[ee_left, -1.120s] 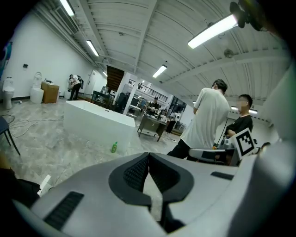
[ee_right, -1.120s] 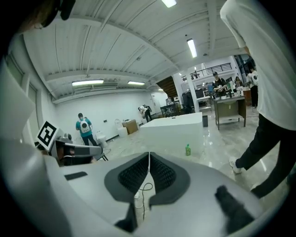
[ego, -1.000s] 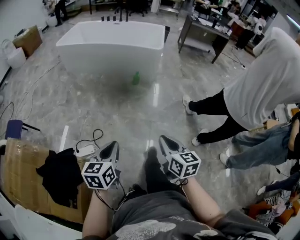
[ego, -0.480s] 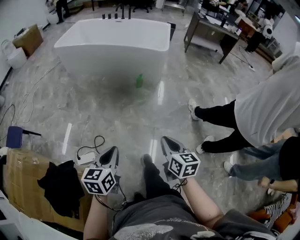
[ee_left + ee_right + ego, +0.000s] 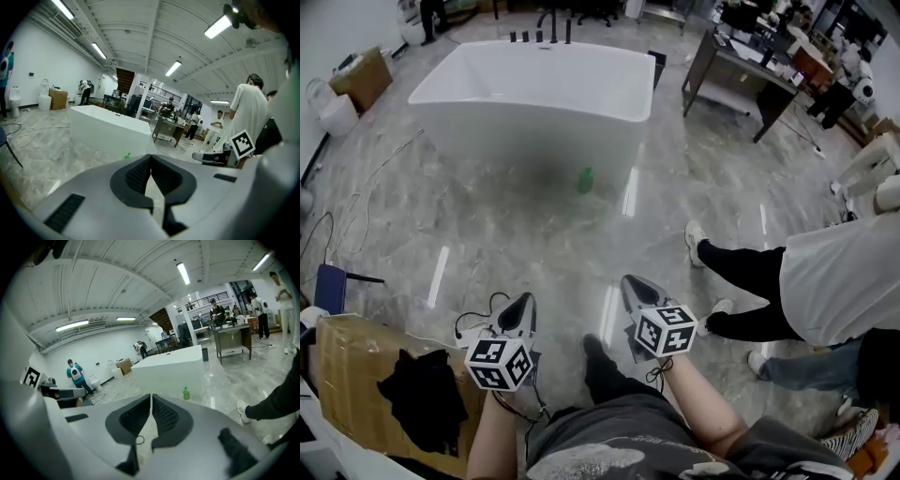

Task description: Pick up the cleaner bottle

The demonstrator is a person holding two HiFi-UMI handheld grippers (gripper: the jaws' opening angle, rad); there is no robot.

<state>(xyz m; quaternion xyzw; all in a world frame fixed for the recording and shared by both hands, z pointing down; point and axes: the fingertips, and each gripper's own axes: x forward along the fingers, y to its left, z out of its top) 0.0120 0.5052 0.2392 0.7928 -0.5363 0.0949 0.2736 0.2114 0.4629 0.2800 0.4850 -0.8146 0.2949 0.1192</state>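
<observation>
A small green cleaner bottle stands upright on the grey marble floor, just in front of the white bathtub. It also shows as a green bottle in the right gripper view and as a green speck in the left gripper view. Both grippers are held low near my body, far short of the bottle. The left gripper is shut with nothing in it. My right gripper is shut and empty too, its tips meeting.
A person in a white top and black trousers stands at the right. A desk is at the back right. Cardboard with black cloth and a cable lie at the lower left. A blue chair stands at the left edge.
I have moved toward the bathtub and bottle, so both sit lower and larger in the head view. The bystander has shifted to the right edge. Both grippers stay shut.
</observation>
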